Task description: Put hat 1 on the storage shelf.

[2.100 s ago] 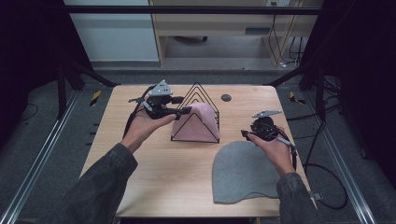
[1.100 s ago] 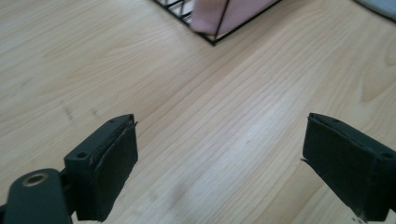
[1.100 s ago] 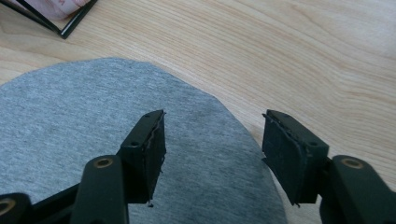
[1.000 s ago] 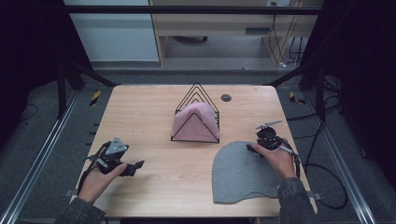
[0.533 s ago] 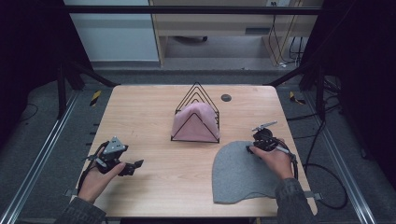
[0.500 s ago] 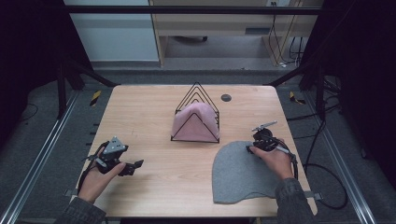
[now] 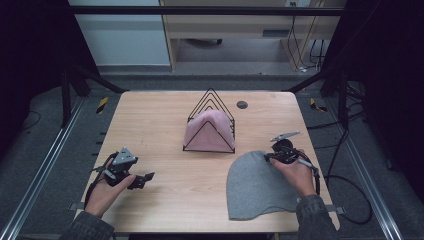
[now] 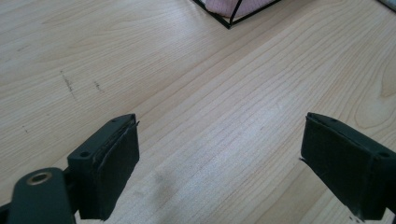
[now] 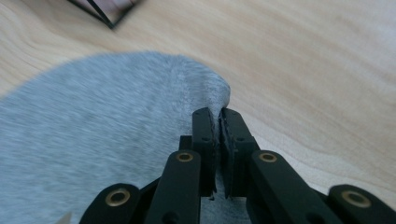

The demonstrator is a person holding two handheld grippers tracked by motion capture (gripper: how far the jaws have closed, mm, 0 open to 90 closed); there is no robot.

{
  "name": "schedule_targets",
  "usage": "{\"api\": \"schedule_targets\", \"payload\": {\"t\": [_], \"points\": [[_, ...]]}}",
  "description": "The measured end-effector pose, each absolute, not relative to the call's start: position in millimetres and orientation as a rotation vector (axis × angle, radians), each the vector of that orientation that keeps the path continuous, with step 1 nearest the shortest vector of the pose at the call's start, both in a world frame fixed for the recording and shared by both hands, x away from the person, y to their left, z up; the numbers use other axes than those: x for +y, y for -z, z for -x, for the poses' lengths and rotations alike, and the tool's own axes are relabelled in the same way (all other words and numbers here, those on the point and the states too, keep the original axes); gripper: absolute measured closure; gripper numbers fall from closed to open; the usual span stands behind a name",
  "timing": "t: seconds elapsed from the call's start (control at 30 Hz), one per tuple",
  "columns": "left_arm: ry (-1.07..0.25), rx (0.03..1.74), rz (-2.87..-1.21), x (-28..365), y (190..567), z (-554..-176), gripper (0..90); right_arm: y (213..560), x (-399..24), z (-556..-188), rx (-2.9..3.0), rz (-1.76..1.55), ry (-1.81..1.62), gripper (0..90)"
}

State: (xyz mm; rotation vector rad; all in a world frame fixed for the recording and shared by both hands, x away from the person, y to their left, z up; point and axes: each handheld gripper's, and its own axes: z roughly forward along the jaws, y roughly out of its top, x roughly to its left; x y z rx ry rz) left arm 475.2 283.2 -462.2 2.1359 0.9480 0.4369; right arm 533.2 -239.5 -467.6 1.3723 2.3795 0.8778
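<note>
Right gripper at right-centre of high view, jaws just closing, now clenched on top edge of grey beanie; beanie lies flat on table, lower right of frame. Left gripper at lower left, jaws spread wide, nothing between them. Pink hat inside wire rack, centre frame

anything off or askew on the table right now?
Nothing damaged or spilled. The grey hat lies flat, except its top edge is bunched up where the right gripper has just closed its jaws on it. The pink hat sits tidy in the wire rack. The left gripper is open over bare wood.
</note>
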Motion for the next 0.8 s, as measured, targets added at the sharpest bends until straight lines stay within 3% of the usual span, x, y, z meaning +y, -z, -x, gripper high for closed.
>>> {"api": "schedule_targets", "payload": {"t": [0.37, 0.8], "points": [[-0.420, 0.934, -2.143, 280.4, 463.4, -475.9, 10.9, 419.4, -231.0, -498.3, 2.344, -1.198, -1.081, 85.7], [-0.383, 0.896, -2.162, 275.5, 463.2, -473.3, 10.1, 330.1, -184.2, -458.3, 2.326, -0.830, -1.228, 85.8]]}}
